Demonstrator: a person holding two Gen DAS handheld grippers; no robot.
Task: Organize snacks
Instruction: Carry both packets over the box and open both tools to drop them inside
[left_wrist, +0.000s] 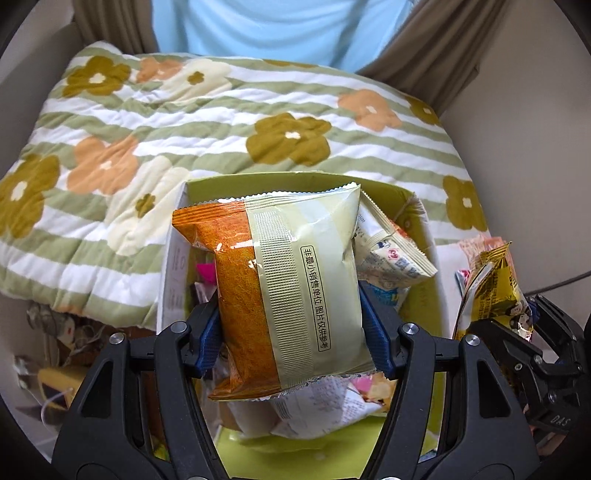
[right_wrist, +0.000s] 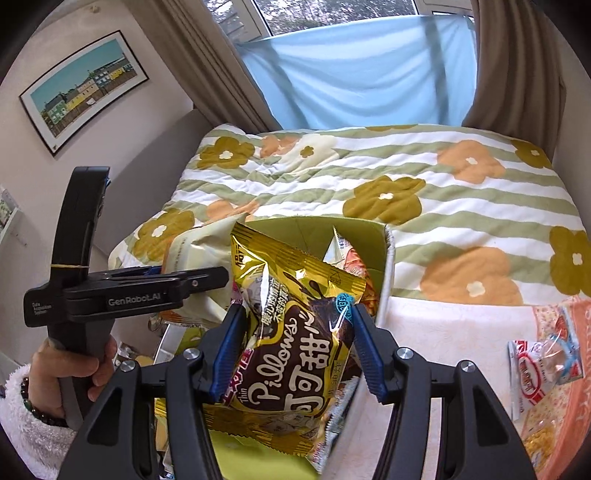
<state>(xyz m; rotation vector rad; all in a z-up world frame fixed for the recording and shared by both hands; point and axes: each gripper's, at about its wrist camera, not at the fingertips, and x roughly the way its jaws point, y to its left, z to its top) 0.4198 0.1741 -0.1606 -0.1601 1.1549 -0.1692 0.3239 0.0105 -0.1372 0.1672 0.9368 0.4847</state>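
I see a quilted green-striped floral bedspread (right_wrist: 424, 177) under a curtained window (right_wrist: 332, 14). On it sits the lime cardboard box (left_wrist: 417, 206). Above it, my left gripper (left_wrist: 291, 332) clamps an orange-and-cream snack pouch (left_wrist: 288, 288); my right gripper (right_wrist: 295, 343) clamps a gold foil snack bag (right_wrist: 295, 332).

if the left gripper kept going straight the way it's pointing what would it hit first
Probably the snack packets piled in the green box. The left gripper, shut on the orange and cream packet, points down into that box, so the packet's far end would likely meet the pile first. Depth is hard to judge.
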